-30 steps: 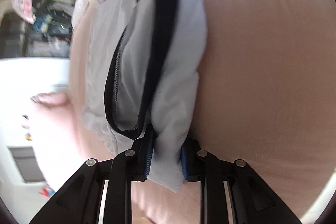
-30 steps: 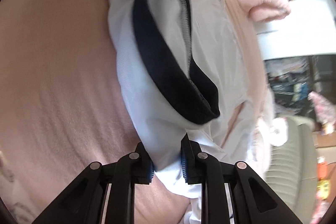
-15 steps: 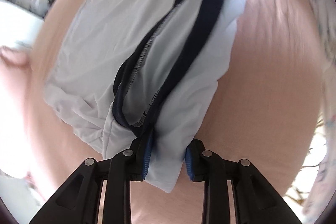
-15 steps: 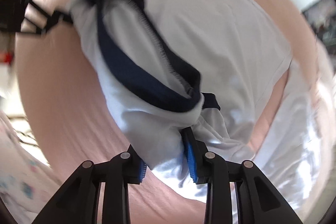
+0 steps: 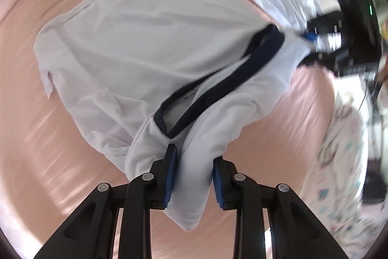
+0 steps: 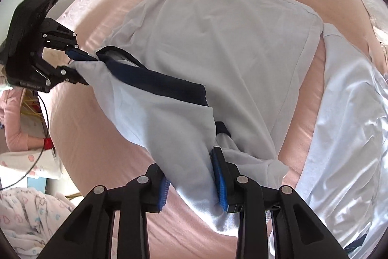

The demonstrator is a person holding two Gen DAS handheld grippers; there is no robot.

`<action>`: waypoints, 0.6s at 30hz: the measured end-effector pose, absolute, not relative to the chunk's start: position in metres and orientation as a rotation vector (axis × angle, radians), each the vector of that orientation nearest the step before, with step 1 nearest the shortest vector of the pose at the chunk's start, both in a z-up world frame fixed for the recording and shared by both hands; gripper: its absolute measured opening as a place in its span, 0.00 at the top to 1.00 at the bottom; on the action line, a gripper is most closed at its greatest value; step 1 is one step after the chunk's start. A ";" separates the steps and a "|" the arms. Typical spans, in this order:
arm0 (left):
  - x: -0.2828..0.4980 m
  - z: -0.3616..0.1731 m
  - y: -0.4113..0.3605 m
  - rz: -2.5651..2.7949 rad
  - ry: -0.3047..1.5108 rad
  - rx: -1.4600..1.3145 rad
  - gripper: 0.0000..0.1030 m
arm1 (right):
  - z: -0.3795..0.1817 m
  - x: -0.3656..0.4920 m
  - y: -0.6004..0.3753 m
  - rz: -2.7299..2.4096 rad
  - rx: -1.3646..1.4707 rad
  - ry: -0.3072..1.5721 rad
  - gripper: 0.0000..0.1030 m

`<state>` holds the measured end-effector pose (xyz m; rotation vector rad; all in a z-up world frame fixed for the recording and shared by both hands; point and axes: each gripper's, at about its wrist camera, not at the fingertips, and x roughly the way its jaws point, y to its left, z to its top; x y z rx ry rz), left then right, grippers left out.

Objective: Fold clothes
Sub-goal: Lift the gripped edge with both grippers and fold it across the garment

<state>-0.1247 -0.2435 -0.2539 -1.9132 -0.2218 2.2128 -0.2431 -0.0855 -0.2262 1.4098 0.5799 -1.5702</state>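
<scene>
- Your left fingers and right fingers each clench a shoulder of the white T-shirt, either side of its navy collar.
- The shirt's body lies across the pink bed, shoulder edge lifted.
- A second white garment lies unfolded beside it; no finished fold shows.
</scene>
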 end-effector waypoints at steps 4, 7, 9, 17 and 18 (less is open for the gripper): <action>-0.126 -0.255 -0.248 2.216 -0.307 -1.914 0.75 | -0.219 -0.264 -0.090 -1.613 1.431 0.492 0.70; -0.135 -0.255 -0.249 2.244 -0.338 -1.930 0.75 | -0.220 -0.273 -0.085 -1.649 1.453 0.464 0.69; -0.151 -0.253 -0.250 2.250 -0.361 -1.954 0.75 | -0.220 -0.278 -0.088 -1.675 1.454 0.474 0.65; -0.214 -0.256 -0.302 2.280 -0.519 -2.001 0.71 | -0.218 -0.312 -0.083 -1.780 1.490 0.349 0.58; -0.215 -0.258 -0.306 2.283 -0.552 -2.002 0.71 | -0.219 -0.317 -0.081 -1.792 1.497 0.320 0.57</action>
